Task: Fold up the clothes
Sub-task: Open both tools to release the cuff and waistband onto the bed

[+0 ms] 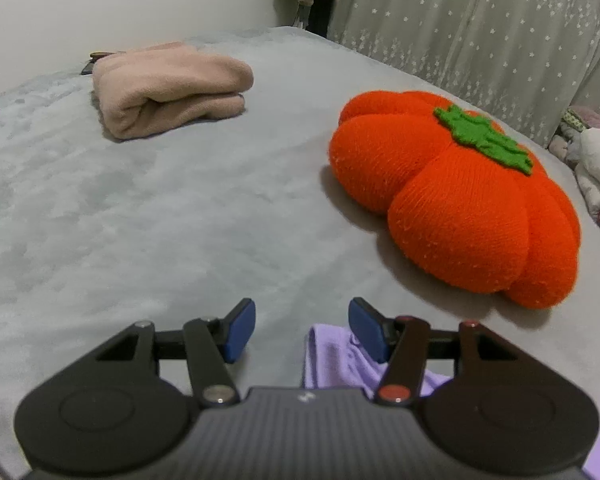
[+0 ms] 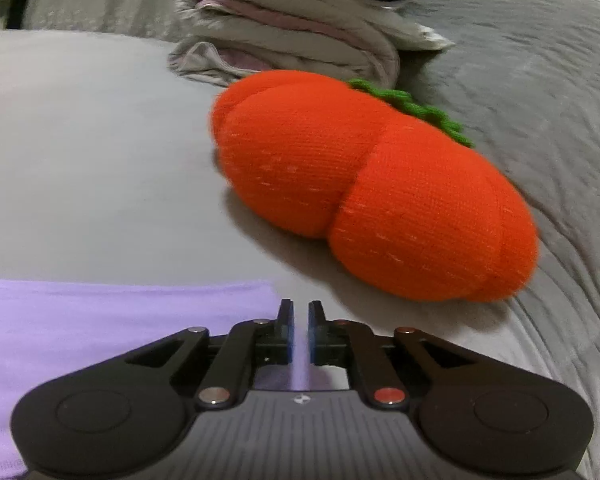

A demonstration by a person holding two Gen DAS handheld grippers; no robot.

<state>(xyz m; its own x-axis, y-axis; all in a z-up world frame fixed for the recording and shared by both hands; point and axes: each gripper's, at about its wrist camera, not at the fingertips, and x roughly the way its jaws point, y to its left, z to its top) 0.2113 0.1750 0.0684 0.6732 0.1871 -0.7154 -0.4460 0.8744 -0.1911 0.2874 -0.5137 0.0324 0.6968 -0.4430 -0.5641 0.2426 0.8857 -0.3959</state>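
One grey bed (image 1: 180,220), starred curtain (image 1: 480,20) behind.

Soft cloth everywhere I look, hard matt plastic on my rig.
The pumpkin cushion (image 1: 452,204) is coarse orange knit; the pink garment (image 1: 168,88) looks fleecy, the lilac garment (image 2: 100,320) smooth, the bed (image 1: 140,220) plush grey.

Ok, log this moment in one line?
left gripper open, empty | right gripper slightly open, over purple cloth | pink garment folded | pumpkin cushion beside cloth
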